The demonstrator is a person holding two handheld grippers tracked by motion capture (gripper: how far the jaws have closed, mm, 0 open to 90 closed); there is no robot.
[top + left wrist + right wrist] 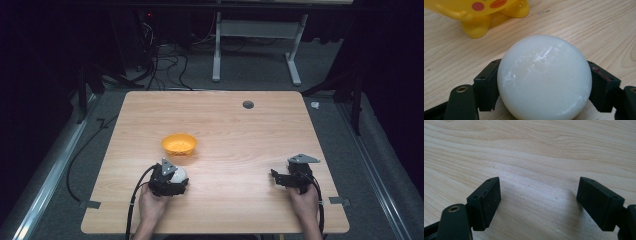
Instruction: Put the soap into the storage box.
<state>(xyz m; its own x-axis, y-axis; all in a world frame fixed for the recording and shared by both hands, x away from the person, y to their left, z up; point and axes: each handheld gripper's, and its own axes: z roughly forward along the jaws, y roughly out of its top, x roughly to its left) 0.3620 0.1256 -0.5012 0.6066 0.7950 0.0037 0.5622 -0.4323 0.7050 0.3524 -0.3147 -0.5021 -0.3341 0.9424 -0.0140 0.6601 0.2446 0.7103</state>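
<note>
Gripping a white ball (544,77) near the yellow bowl (179,144), the left gripper (172,180) rests on the counter (250,135); right gripper (537,202) jaws wide, empty.

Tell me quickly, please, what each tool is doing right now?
Left tool: closed on the white ball, near the yellow bowl.
Right tool: open, holding nothing, over the wooden table.

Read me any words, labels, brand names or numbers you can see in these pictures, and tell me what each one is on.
There are none to read. The yellow bowl carries only a drawn face, a red cheek and an orange beak, no lettering. The white ball held in the left gripper is plain. The open right gripper and the wooden table show no print.
</note>
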